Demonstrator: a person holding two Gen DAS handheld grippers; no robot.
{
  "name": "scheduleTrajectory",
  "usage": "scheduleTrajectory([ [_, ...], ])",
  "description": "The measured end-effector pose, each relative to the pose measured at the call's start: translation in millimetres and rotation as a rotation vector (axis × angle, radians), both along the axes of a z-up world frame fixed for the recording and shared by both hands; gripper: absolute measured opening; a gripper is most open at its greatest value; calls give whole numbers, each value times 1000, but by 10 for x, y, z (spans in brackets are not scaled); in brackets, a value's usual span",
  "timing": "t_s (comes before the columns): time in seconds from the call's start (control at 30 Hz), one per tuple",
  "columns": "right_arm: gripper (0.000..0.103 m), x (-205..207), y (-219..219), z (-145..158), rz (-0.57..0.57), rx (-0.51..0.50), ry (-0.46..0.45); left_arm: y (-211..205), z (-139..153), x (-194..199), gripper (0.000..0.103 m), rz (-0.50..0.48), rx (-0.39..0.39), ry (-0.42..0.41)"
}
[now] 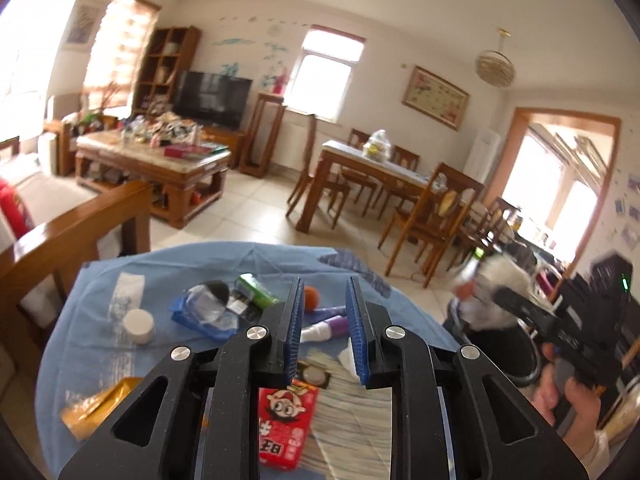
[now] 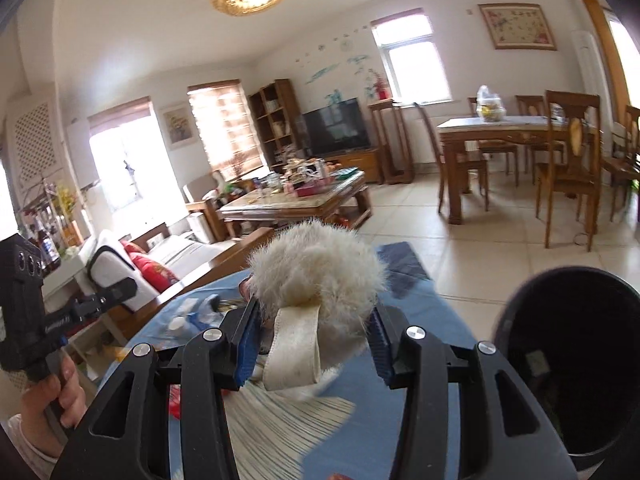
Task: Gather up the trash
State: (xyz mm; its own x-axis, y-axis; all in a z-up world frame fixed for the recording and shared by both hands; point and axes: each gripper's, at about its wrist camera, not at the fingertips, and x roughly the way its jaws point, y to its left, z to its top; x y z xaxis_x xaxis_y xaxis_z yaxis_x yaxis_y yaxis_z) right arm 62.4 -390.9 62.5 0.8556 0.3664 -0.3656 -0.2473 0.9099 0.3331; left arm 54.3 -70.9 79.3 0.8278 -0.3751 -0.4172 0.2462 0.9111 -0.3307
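In the left wrist view, the left gripper (image 1: 323, 292) fills the lower middle of the frame with its blue-padded jaws parted and nothing between them. Below and beyond it lies a blue cloth (image 1: 100, 292) spread over a round table. On the cloth, left of centre, sit a white jar (image 1: 139, 325), a crumpled blue wrapper (image 1: 202, 314) and a green packet (image 1: 256, 290). A small orange ball (image 1: 311, 297) and a purple-and-white tube (image 1: 324, 329) show through the gap between the jaws. A red carton (image 1: 286, 420) lies at the bottom centre, partly hidden by the gripper, and a yellow packet (image 1: 94, 406) lies at the lower left. At the right edge, blurred, the right gripper (image 1: 500, 294) carries a white furry ball (image 1: 500, 284) above a black bin (image 1: 504, 344).

In the right wrist view, the right gripper (image 2: 316, 320) is clamped on the white furry ball (image 2: 320, 268), which sits at the centre of the frame with a cream ribbon loop (image 2: 296, 348) hanging from it. The blue cloth (image 2: 432, 312) shows beneath. The black bin (image 2: 576, 360) opens at the lower right, just beside the gripper. The left gripper (image 2: 120, 292) appears at the left edge; its state cannot be told from this view.
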Motion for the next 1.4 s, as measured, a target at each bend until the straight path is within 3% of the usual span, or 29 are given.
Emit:
scheduleTrajectory([
  [0.1, 46, -65, -154, -103, -22, 4, 14, 330, -116, 79, 30, 99, -11, 61],
  [0.13, 46, -73, -189, -153, -25, 8, 20, 482, -178, 105, 49, 144, -5, 97],
  [0.17, 46, -74, -220, -190, -26, 13, 27, 573, -208, 102, 61, 170, -3, 113],
  [0.23, 46, -68, -242, -273, -25, 27, 40, 771, -273, 90, 61, 204, 44, 144],
  [0.27, 46, -54, -240, -313, -22, 34, 47, 828, -298, 69, 61, 192, 107, 152],
  [0.33, 46, -38, -222, -366, -13, 40, 58, 851, -345, 68, 62, 134, 224, 174],
  [0.37, 46, -28, -192, -392, -4, 45, 67, 828, -407, 88, 64, 64, 321, 208],
  [0.53, 46, -8, -88, -474, 27, 55, 90, 751, -759, 146, 73, -249, 630, 261],
  [0.67, 46, -41, 20, -481, 44, 38, 104, 765, -1080, 291, 73, -384, 695, 359],
  [0.7, 46, -42, 45, -481, 47, 33, 107, 777, -1118, 325, 73, -399, 694, 368],
  [0.8, 46, -57, 118, -490, 48, 19, 114, 910, -1136, 417, 64, -423, 553, 404],
  [0.87, 46, -49, 159, -497, 49, 15, 119, 928, -1128, 391, 45, -419, 541, 382],
  [0.9, 46, -45, 167, -505, 50, 15, 121, 938, -1113, 354, 42, -421, 534, 374],
  [1.07, 46, -5, 254, -523, 73, 16, 122, 926, -1051, 183, 41, -356, 477, 319],
  [1.17, 46, 13, 281, -505, 91, 27, 113, 876, -883, 35, 41, -332, 403, 263],
  [1.4, 46, -74, 90, -343, 63, 63, 52, 305, -424, 4, 41, -307, 216, 124],
])
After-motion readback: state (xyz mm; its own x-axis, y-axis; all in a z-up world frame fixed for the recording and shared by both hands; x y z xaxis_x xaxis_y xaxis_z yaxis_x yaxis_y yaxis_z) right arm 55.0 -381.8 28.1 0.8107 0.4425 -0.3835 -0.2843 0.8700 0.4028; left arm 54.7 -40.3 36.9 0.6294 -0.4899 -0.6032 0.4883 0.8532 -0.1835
